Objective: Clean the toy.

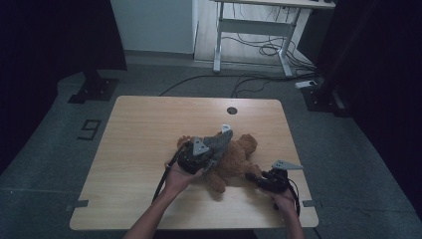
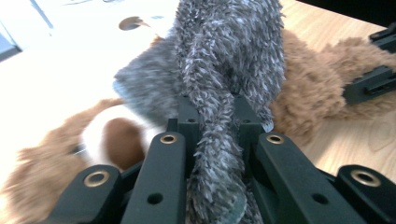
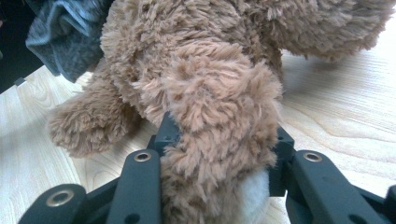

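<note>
1. Lying on the wood table point(image 1: 139, 149) is one brown bear point(image 1: 238, 158), soft and fuzzy, near the middle and a bit toward the person's side.
2. The bear is looking shaggy all over, with a white and dark brown patch showing in the left gripper view point(image 2: 116, 140).
3. One grey cloth point(image 1: 219, 142) is lying over the bear; it is fluffy too, like a little sweater, with a bit of white poking out at its far end.
4. The left gripper point(image 1: 211, 160) is squeezing a bunched strip of the cloth point(image 2: 219, 93), its jaws pressing tight on both sides.
5. The right gripper point(image 1: 255, 178) is pinching one of the bear's limbs point(image 3: 215, 121), the fur bulging out past the jaws.
6. Counting: one bear, one cloth, two grippers, two hands, one table.
7. One round hole point(image 1: 232, 110) is sitting in the table near the far edge.
8. The cloth is covering much of the bear, so its face is hard to make out from above.
9. In the right gripper view the bear is being cut off at the top, and a white patch point(image 3: 252, 191) is peeking out low between the jaws.
10. The floor beyond the table is looking dark, with cables and a desk frame point(image 1: 249, 30) far back.
</note>
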A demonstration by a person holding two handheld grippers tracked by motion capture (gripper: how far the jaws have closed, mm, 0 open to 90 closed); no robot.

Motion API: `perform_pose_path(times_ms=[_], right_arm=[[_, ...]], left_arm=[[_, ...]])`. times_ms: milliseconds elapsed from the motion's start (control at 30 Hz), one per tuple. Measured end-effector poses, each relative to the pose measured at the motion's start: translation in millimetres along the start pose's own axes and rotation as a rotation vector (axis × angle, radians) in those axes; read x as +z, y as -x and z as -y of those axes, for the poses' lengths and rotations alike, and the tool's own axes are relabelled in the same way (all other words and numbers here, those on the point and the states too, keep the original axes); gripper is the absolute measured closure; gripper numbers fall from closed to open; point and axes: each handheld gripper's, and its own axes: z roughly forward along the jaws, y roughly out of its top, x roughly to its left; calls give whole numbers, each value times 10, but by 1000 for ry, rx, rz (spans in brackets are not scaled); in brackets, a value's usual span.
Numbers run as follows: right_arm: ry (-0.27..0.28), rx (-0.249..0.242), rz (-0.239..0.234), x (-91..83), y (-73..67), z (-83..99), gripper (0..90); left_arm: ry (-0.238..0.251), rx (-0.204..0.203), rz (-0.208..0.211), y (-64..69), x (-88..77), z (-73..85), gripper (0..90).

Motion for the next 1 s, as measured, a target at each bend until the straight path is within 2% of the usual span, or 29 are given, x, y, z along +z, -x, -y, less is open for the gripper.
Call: perform_pose_path(times_ms=[100,167,200,233,267,300,367,400,433,500,600,700,767,800,867,1000], right_arm=[[3,-1,-5,1,-10,0,603],[3,2,-6,0,-8,-1,602],[3,3,-7,0,-7,-1,603],[3,3,-7,0,-7,-1,603],[3,3,-6,0,-6,0,603],[1,2,-5,0,-4,0,603],[-1,2,-5,2,-1,0,603],[-3,1,-5,4,-1,0,603],[-3,2,-6,5,-2,0,603],[1,2,-6,12,-9,2,603],[-2,0,-5,11,-11,1,602],[-2,1,-5,13,-8,2,602],[-3,0,-5,14,-5,2,602],[-3,-1,-3,15,-5,1,602],[-2,-1,-2,15,-6,0,602],[-3,-1,1,18,-5,-4,602]], left_arm=[[15,-18,-2,-64,-57,41,781],[40,-31,-24,-147,-177,89,781],[40,-31,-24,-147,-177,89,781],[46,-35,-41,-183,-223,106,781],[49,-47,-86,-274,-298,149,782],[44,-66,-94,-331,-312,182,782],[21,-108,-71,-433,-292,270,782],[21,-108,-71,-433,-292,270,782],[11,-134,-63,-501,-261,362,782],[17,-165,-50,-557,-250,430,782],[14,-173,-56,-589,-261,470,782],[-4,-177,-90,-636,-292,538,782],[-8,-181,-93,-654,-296,562,782],[-20,-192,-101,-684,-295,619,782],[-52,-181,-136,-706,-277,682,783],[-80,-207,-135,-758,-231,809,783]])
